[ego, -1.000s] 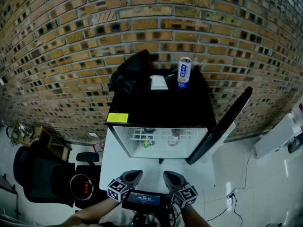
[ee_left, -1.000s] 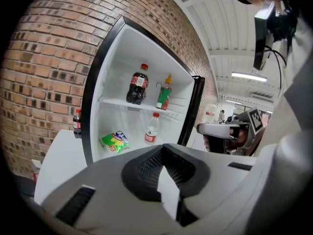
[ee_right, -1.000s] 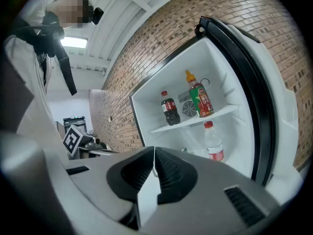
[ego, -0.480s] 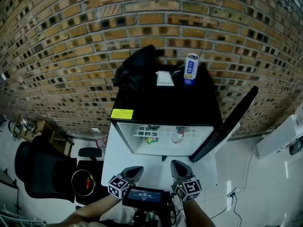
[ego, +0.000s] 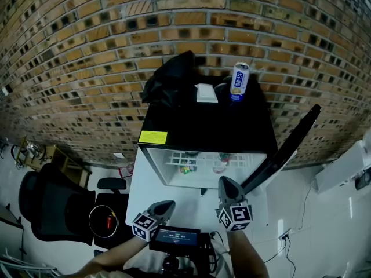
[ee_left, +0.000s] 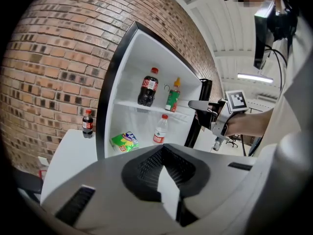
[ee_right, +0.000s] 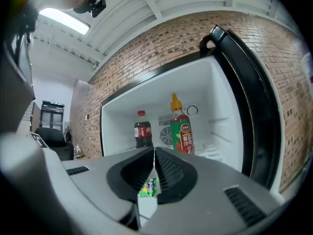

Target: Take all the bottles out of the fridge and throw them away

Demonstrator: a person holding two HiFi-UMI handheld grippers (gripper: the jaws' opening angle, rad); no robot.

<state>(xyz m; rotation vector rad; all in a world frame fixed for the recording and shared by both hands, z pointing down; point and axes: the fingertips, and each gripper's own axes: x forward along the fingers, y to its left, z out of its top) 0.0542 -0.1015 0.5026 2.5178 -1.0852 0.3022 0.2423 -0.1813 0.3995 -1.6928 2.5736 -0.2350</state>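
The small black fridge (ego: pixel 208 132) stands open, its door (ego: pixel 284 149) swung to the right. On its upper shelf stand a cola bottle (ee_left: pixel 147 87) and a green-labelled bottle with an orange cap (ee_right: pixel 182 126). Below them are a red-capped water bottle (ee_left: pixel 159 129) and a green snack packet (ee_left: pixel 123 141). My left gripper (ego: pixel 168 204) is shut and empty, low in front of the fridge. My right gripper (ego: pixel 223 182) is also shut and empty. It is further forward, near the opening's lower right.
A blue-and-white can (ego: pixel 240 81), a black bag (ego: pixel 171 83) and a white card (ego: pixel 206 92) lie on the fridge top. A small cola bottle (ee_left: pixel 87 123) stands outside, left of the fridge. A black chair (ego: pixel 49 207) and a round bin (ego: pixel 106 222) are at the left.
My right gripper has moved forward toward the fridge opening. The left gripper has stayed low. The fridge sits slightly to the right in the head view.
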